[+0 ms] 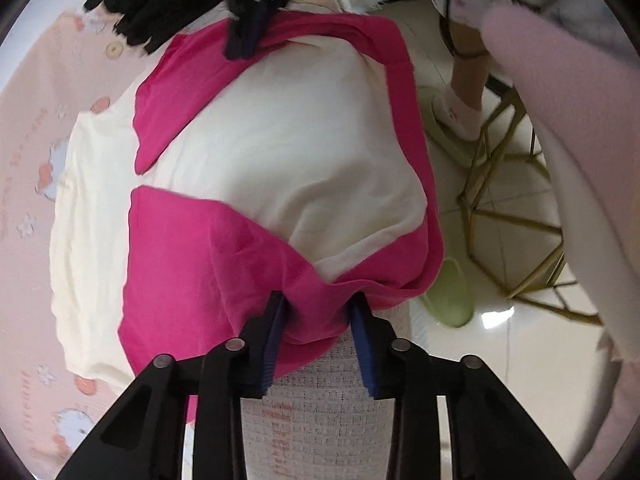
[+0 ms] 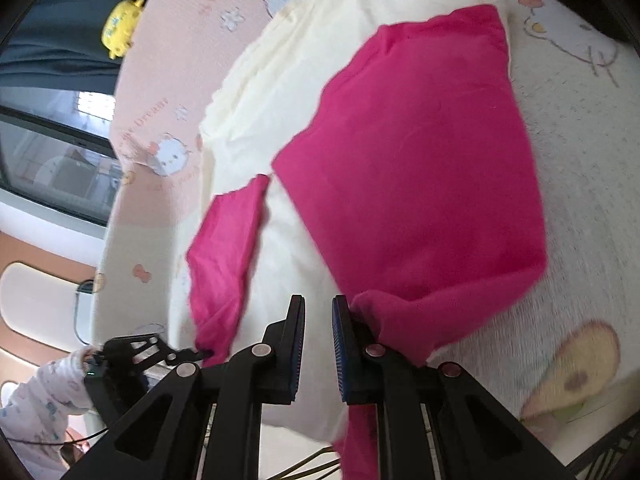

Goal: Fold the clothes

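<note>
A cream shirt with hot-pink sleeves lies spread on a bed near its edge. My left gripper is at that edge, and a bunch of pink cloth is pinched between its blue pads. In the right wrist view the same gripper holds the tip of a pink sleeve. My right gripper hovers over the shirt. Its jaws stand a narrow gap apart with only cream cloth showing behind. A pink fold bulges against the outer side of its right finger. The left wrist view shows it at the shirt's far end.
The bed sheet is pink with cartoon prints. Right of the bed are a tiled floor, green slippers, a gold wire stool and a person's socked foot. A yellow plush toy sits by a window.
</note>
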A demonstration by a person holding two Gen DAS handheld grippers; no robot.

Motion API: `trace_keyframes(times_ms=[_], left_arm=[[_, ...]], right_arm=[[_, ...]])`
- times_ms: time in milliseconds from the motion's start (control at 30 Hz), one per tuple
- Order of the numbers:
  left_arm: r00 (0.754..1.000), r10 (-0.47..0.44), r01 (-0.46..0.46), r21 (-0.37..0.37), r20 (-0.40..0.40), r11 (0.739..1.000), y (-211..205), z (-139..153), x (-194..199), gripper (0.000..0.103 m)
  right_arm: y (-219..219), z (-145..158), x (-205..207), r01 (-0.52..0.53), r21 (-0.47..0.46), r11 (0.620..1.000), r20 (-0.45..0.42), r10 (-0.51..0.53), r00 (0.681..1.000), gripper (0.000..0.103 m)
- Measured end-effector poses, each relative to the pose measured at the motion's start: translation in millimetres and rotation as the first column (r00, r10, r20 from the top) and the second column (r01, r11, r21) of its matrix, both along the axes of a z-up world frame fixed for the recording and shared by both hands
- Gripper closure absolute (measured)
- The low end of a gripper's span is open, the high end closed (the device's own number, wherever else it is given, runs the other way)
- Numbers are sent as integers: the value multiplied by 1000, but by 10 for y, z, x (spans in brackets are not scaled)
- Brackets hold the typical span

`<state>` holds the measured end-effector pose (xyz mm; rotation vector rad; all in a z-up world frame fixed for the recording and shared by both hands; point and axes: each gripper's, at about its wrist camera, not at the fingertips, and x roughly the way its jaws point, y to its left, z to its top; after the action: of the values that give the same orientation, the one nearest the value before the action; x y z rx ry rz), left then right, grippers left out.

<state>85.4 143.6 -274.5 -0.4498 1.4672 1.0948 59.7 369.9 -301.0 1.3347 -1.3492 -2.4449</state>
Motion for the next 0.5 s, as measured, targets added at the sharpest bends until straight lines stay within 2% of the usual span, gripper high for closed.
trace_keyframes(times_ms=[133, 267, 300, 367, 433, 500], left_arm=[[993, 99, -101, 23, 68, 995, 101, 110, -135, 77], [970, 207, -216, 57, 128, 975, 224, 186, -254, 78], [965, 225, -234, 61, 133, 970, 257, 190, -276, 78], [954, 260, -271, 58, 151, 961, 310, 196, -339, 78], [936, 306, -318, 45, 174, 947, 368, 190, -416, 78], [916, 347, -360, 35, 201, 932, 423, 199, -488, 78]], right_arm=[[-38, 13, -56, -7, 35, 999, 35, 6, 999, 90], [-68, 145, 27, -19, 111, 994, 54, 13, 998, 87], [-64, 194, 73, -20, 132, 991, 55, 13, 998, 83], [-54, 292, 164, -21, 174, 985, 56, 11, 998, 49], [-86, 403, 253, -17, 224, 974, 46, 7, 999, 41], [-119, 493, 376, -10, 274, 962, 46, -3, 999, 41]])
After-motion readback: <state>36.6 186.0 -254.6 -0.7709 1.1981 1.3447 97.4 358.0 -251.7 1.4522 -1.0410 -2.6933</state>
